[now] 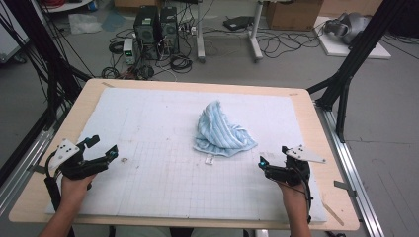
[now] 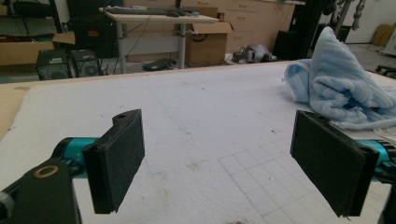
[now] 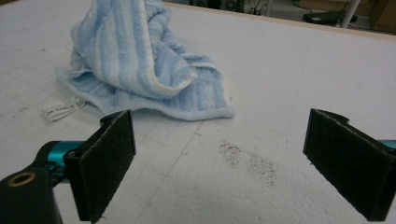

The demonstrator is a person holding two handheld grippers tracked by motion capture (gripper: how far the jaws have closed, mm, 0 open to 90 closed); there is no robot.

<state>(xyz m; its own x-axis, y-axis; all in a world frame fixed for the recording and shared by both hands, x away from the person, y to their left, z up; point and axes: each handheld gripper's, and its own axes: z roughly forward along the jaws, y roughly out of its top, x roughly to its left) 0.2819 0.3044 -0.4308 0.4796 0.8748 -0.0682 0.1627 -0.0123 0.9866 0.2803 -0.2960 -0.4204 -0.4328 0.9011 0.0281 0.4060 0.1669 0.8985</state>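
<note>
white gridded mat (image 1: 163,182) covers wooden table (image 1: 316,123); cluttered floor behind.

Your left gripper (image 1: 101,150) sits low at the near left, jaws spread wide with nothing between them. Your right gripper (image 1: 264,163) sits low at the near right, jaws likewise wide and empty. Both forearms come in from the near edge, well apart.

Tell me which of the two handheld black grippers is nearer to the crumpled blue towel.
The right gripper: it sits close beside the crumpled blue striped towel.
</note>
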